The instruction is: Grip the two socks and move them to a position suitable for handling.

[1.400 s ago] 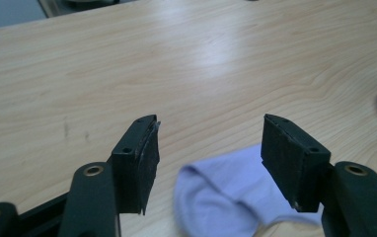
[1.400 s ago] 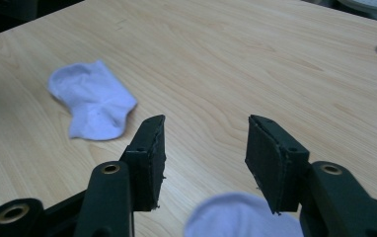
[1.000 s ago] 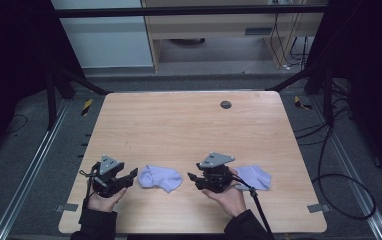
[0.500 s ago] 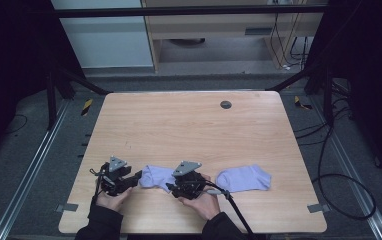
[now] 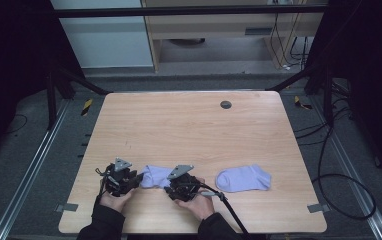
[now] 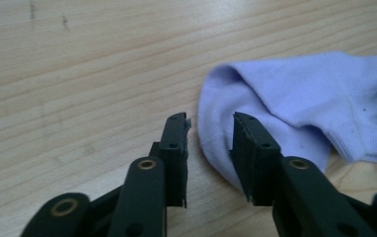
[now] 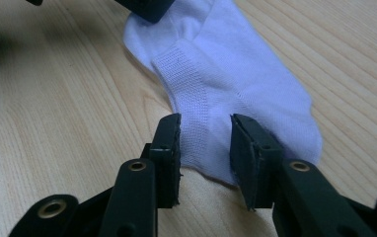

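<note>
Near the front edge of the table [image 5: 129, 120], the left gripper [image 5: 138, 179] and right gripper [image 5: 168, 189] sit low at the two ends of one purple sock [image 5: 155, 175]. Both have just been closing, but a gap remains, so nothing is pinched yet. They might grab only the top layer and slip off. Both hands lie flat. A second sock [image 5: 243, 178] lies toward the right edge.

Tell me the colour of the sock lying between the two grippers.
Pale lilac sock, plain with a ribbed cuff; clearest in the right gripper view.
</note>
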The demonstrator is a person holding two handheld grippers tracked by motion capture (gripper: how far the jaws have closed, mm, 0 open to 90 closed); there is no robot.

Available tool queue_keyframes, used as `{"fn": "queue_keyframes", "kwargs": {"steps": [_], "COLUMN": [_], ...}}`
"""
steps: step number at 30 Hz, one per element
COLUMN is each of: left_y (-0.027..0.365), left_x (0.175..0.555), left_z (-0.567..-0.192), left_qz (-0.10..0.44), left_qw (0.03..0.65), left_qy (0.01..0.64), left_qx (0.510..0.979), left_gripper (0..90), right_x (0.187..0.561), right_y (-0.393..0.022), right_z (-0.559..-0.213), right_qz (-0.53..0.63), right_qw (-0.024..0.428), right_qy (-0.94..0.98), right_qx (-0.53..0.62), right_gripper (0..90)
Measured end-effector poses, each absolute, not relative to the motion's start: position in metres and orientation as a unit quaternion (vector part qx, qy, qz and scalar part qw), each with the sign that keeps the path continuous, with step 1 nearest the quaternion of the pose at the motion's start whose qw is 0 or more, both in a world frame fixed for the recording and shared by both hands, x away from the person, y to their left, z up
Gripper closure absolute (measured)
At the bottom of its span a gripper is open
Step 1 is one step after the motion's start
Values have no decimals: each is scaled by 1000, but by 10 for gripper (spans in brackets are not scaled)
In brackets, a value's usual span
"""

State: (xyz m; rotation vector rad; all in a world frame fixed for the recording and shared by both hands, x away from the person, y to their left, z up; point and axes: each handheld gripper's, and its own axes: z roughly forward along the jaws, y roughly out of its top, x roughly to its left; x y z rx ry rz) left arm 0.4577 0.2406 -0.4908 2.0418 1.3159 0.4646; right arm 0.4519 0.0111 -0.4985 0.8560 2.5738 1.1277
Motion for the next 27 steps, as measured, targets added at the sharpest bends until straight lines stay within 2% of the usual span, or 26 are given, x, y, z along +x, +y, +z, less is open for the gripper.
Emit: {"fn": "queue_keyframes", "kwargs": {"steps": [4, 5, 7, 9, 17, 27], "left_y": [238, 238, 238, 237, 238, 238], "left_x": [458, 458, 458, 458, 458, 457], "left_z": [-492, -492, -492, -492, -491, -489], "left_qz": [172, 170, 168, 166, 164, 166], "left_qw": [324, 322, 323, 323, 328, 325], "left_qy": [502, 501, 502, 500, 498, 488], "left_qx": [783, 785, 785, 786, 786, 793], "left_gripper": [745, 789, 801, 840, 853, 855], "right_x": [452, 451, 451, 451, 453, 477], "right_y": [12, 13, 13, 14, 4, -14], "right_z": [-498, -498, -498, -498, -485, -471], "right_qz": [382, 382, 381, 381, 424, 465], "right_qw": [90, 85, 83, 81, 82, 98], "right_qy": [872, 872, 872, 872, 844, 795], "right_qx": [293, 295, 296, 297, 318, 377], "right_gripper": [754, 795, 805, 850, 868, 864]}}
